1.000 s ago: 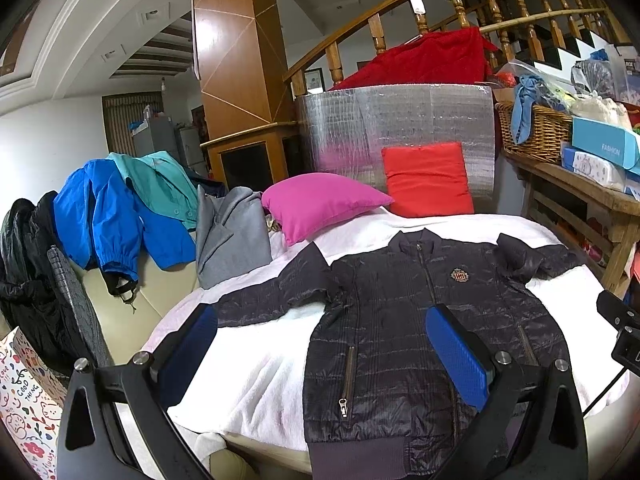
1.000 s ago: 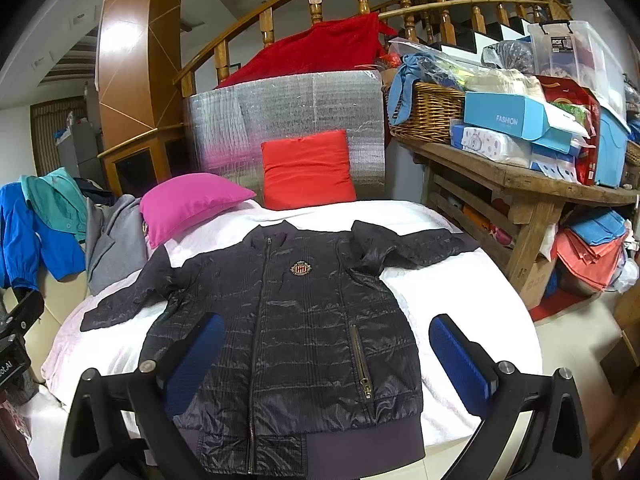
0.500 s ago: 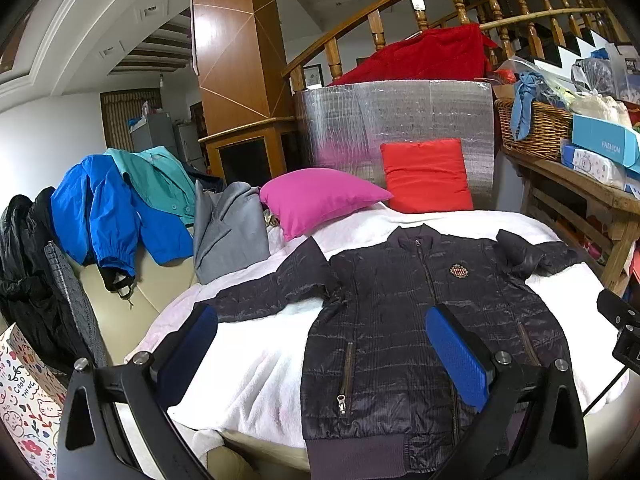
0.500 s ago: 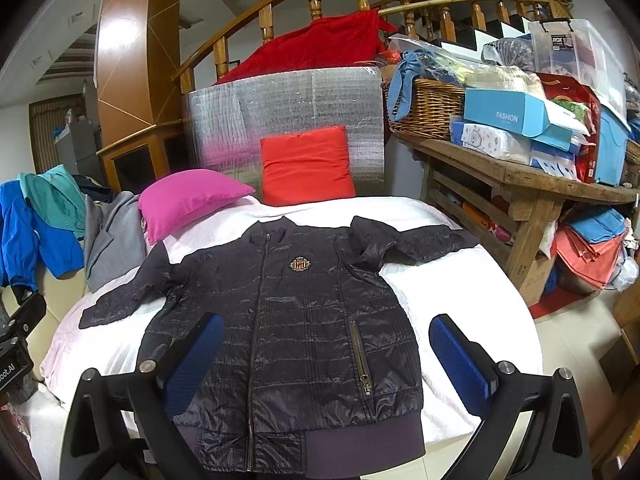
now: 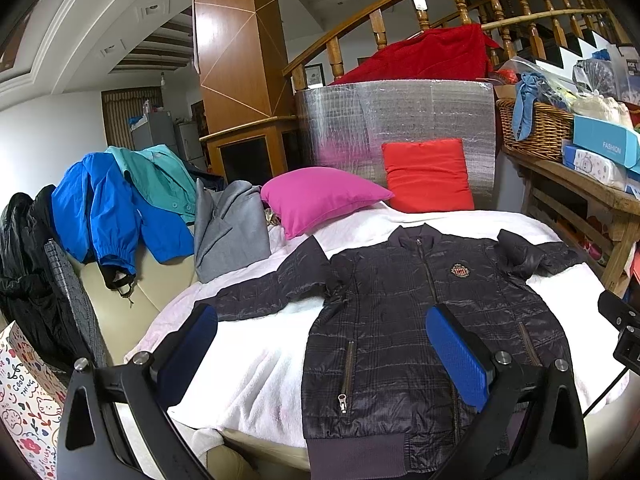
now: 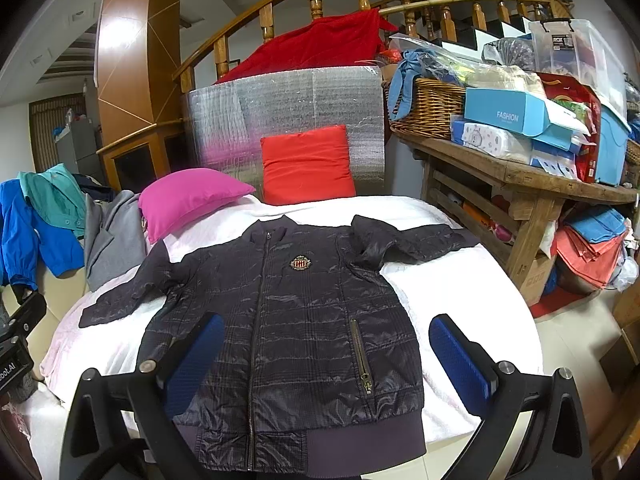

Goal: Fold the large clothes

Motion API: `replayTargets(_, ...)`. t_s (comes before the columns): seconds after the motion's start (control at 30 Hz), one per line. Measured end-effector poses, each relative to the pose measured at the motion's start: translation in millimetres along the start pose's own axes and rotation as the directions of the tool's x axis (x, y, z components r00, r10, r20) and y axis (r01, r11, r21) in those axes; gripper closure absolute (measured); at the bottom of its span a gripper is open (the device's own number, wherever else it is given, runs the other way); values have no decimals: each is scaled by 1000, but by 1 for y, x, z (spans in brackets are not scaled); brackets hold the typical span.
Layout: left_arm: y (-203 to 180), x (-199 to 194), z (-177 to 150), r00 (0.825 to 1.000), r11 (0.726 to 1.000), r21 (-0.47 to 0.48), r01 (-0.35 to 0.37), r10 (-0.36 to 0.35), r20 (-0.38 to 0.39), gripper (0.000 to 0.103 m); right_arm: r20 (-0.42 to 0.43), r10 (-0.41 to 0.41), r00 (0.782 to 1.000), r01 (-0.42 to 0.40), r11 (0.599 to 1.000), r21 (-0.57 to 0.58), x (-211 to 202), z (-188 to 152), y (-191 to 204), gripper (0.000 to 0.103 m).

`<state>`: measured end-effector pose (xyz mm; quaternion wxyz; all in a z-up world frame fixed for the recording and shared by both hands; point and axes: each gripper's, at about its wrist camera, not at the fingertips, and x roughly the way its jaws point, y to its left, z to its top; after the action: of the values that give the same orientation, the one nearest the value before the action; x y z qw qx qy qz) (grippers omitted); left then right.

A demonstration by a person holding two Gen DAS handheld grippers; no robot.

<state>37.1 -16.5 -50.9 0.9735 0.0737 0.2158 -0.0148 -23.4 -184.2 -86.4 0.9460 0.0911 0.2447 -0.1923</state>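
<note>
Jaws spread wide and empty on the left gripper [image 5: 322, 344] and right gripper [image 6: 326, 350]; lower centre, the dark quilted zip-up jacket [image 6: 288, 320] lies flat on the white blanket [image 6: 452, 292].

Blue box [image 6: 516, 114] — "FASHION"; clear bin [image 6: 568, 46] — "ROX".

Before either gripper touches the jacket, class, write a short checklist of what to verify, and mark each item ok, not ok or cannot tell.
1. Jacket lies front up, zipped shut: ok.
2. Left gripper open and empty: ok.
3. Right gripper open and empty: ok.
4. Both sleeves flat and straight: not ok. The sleeve nearer the wooden table is bunched and creased at the shoulder.
5. Hem fully on the white cover: not ok, it hangs over the front edge.
6. Pink cushion clear of the jacket: cannot tell, it sits close to one shoulder.
</note>
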Motion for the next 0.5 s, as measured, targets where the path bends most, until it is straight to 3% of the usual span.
replayTargets(0.5, 0, 10, 3, 1000, 1000, -4, -1, 1, -17, 0, -20, -2, 1000, 2, 1000, -1, 11, -2, 0, 0)
